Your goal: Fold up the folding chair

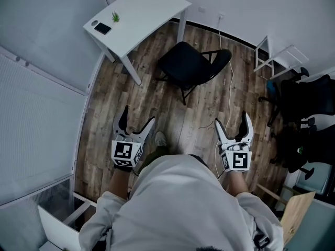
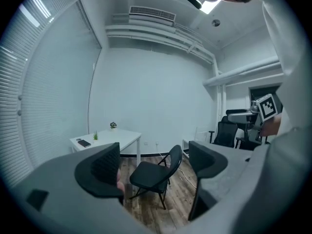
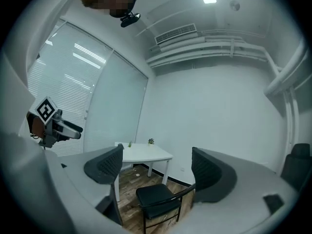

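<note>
Left claw [image 1: 138, 115] and right claw [image 1: 232, 118] gape empty, well apart from the black metal-framed folding chair [image 1: 191, 64]; a careless shove could knock it into the white desk [image 1: 152, 9].

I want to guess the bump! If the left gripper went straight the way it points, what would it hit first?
Probably the black folding chair: it shows right between the open jaws of the left gripper, with only wooden floor before it. Depth is hard to judge.
</note>
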{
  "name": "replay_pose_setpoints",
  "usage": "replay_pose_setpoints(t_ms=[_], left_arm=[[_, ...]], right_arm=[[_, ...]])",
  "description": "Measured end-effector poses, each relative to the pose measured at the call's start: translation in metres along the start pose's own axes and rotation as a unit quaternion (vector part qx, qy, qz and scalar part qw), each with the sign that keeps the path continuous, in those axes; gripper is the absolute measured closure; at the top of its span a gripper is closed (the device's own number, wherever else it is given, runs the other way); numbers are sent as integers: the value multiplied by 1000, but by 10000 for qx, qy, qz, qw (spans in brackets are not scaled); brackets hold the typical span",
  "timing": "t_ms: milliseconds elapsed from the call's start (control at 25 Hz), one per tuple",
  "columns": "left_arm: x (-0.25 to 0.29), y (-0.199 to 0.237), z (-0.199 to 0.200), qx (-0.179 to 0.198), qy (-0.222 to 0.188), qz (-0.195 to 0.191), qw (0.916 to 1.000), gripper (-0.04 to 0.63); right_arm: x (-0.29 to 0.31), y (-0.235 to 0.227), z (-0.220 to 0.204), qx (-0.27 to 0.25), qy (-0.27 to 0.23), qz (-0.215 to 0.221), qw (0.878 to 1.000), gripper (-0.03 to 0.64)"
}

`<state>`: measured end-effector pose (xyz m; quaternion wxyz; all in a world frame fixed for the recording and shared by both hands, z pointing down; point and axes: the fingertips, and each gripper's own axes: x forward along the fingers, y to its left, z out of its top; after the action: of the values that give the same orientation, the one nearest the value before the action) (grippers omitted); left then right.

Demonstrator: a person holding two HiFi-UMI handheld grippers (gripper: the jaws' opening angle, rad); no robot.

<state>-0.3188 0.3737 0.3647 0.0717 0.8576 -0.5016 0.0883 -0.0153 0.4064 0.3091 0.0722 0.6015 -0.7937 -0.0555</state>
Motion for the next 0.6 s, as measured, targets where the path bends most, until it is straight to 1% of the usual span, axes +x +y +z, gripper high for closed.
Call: replay_pose_setpoints(t_ms=[160,280,440,600], left_arm=[[33,39,10,40,33,-225,9997,152],[59,59,10,4,54,-347,9994,152],[91,67,6,-103,122,-502,9986,152],[128,67,5,-34,230,-671,9975,152]], right_arm=[[36,5,12,-100,61,-202,9997,187],[58,4,11,-172,165,-310,9992,187],[80,-11,9,-232,261,-500,9981,187],[103,-34,-1,-230,255,-669,9972,187]])
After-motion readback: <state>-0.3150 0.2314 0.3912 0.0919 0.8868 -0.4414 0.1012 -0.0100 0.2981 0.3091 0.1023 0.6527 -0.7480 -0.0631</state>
